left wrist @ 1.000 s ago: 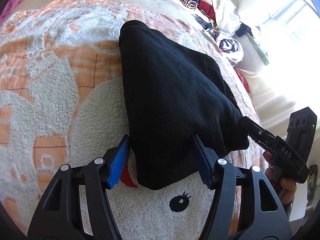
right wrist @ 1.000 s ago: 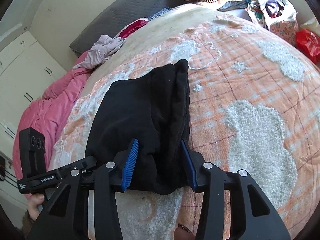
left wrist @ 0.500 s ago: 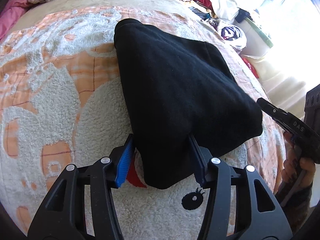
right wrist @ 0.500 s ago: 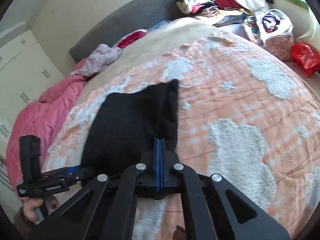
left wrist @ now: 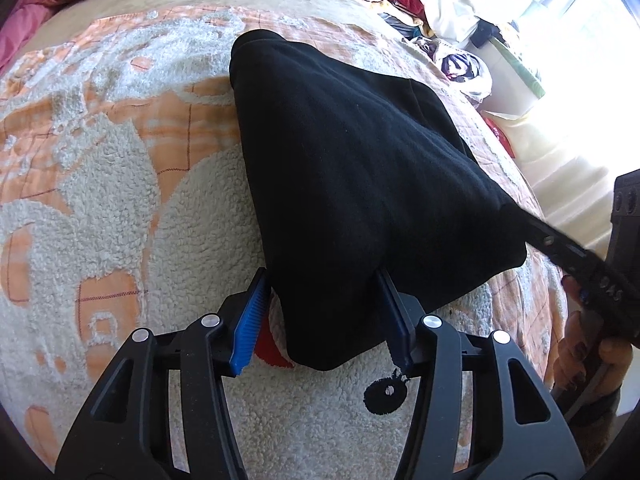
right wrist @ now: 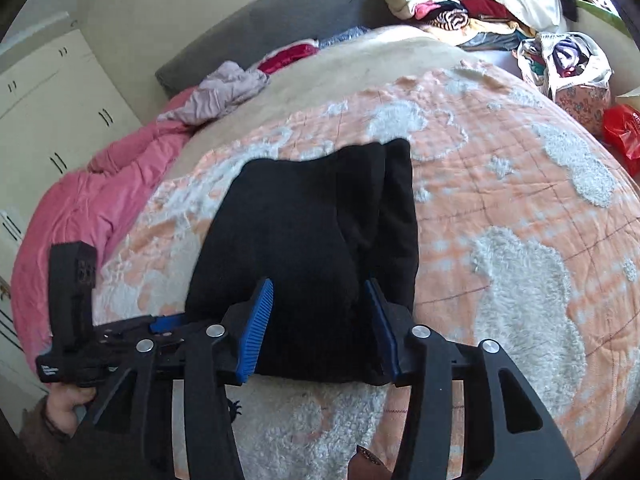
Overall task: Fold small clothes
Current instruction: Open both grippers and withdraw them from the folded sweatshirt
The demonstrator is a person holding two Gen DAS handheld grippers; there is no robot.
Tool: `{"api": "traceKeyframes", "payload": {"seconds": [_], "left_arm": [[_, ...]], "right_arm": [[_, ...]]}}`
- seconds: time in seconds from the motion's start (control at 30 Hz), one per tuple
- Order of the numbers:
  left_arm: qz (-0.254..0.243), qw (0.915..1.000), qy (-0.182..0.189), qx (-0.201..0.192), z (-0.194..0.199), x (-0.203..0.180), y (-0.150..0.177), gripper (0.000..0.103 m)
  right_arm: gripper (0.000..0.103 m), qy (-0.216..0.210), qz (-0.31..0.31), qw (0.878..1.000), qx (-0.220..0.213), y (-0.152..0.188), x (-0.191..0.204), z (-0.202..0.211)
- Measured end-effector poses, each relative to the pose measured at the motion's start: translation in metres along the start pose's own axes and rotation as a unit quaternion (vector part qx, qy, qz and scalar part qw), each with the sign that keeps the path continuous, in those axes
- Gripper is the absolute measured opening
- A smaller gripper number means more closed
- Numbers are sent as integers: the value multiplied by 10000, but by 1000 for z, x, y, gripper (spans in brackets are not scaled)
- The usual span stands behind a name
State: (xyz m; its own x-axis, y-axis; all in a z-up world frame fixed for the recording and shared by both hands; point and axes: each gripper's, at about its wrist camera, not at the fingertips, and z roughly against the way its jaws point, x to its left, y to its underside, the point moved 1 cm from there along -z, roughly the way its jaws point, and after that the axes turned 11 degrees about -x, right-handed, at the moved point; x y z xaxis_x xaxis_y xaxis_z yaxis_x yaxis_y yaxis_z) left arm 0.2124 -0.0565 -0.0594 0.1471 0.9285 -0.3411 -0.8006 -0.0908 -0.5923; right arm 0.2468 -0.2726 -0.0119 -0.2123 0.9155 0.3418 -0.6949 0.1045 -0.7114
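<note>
Now the black garment point(left wrist: 360, 184) lies partly folded on the bed's orange fleece blanket point(left wrist: 120, 160), near corners raised. It looks mid-fold: the next move calls for closing on both corners and carrying them toward the far edge. Left gripper point(left wrist: 326, 318) has its jaws wide apart, straddling one corner, gripping nothing. Right gripper point(right wrist: 320, 322) likewise gapes around the other corner, pads point(right wrist: 256, 328) alongside the cloth.

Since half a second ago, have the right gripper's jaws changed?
Yes. The right gripper had its jaws shut together; now they stand apart, straddling the near edge of the black garment on the orange blanket.
</note>
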Motion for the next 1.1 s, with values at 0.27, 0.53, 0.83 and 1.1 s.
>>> {"api": "traceKeyframes", "payload": {"seconds": [0.27, 0.53, 0.83, 1.1], "left_arm": [[-302, 9995, -47, -35, 2, -9, 5, 44], [-328, 9994, -43, -39, 3, -8, 5, 44], [-338, 9991, 14, -251, 27, -9, 9, 44], [-531, 9954, -88, -789, 77, -21, 23, 93]], "right_arm": [[23, 217, -381, 9989, 182, 24, -19, 1], [26, 452, 180, 9988, -113, 26, -2, 6], [58, 770, 174, 9931, -869, 32, 8, 57], [97, 914, 251, 9817, -1649, 54, 29, 127]]}}
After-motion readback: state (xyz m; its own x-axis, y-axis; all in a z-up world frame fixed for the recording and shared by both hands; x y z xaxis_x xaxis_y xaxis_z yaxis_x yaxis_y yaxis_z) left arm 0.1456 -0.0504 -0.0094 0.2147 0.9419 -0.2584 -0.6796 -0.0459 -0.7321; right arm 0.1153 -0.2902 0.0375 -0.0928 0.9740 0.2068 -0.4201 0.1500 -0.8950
